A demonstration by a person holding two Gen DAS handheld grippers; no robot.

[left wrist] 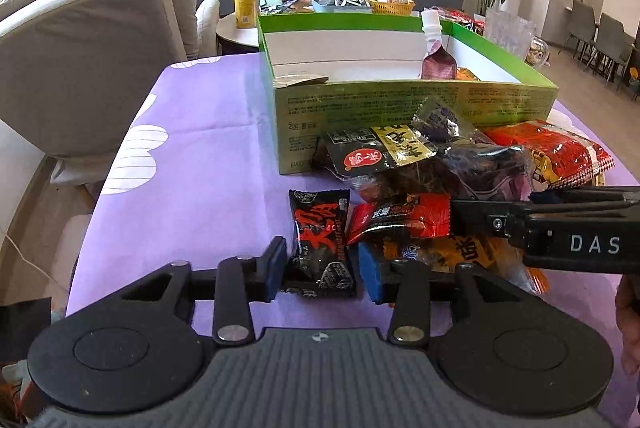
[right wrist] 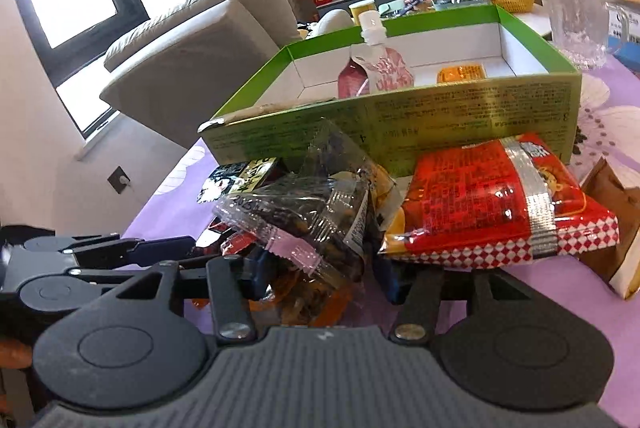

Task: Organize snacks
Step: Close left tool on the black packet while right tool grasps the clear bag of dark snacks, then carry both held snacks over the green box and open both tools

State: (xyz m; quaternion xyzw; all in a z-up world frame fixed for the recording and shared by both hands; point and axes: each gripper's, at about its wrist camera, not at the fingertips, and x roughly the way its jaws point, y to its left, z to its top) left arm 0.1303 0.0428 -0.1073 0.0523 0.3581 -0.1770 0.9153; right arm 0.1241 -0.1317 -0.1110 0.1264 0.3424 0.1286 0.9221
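Observation:
A pile of snack packets lies on the purple tablecloth [left wrist: 200,147] in front of an open green box [left wrist: 400,103]. My left gripper [left wrist: 322,272] is shut on a black packet with red characters [left wrist: 320,236], its blue pads against both sides. My right gripper [right wrist: 322,276] is closed around a clear packet of dark snack [right wrist: 304,220]; its pads seem to press it. In the left wrist view the right gripper [left wrist: 456,218] reaches in from the right, beside a small red packet [left wrist: 400,216]. A white-capped pouch [right wrist: 380,63] and an orange packet [right wrist: 460,73] are inside the box.
A large red bag [right wrist: 492,203] and a black-and-yellow packet [left wrist: 380,147] lie against the box's near wall. A brown paper bag [right wrist: 616,220] is at the right, a glass mug [right wrist: 576,15] behind the box. A grey sofa [left wrist: 100,39] stands left of the table.

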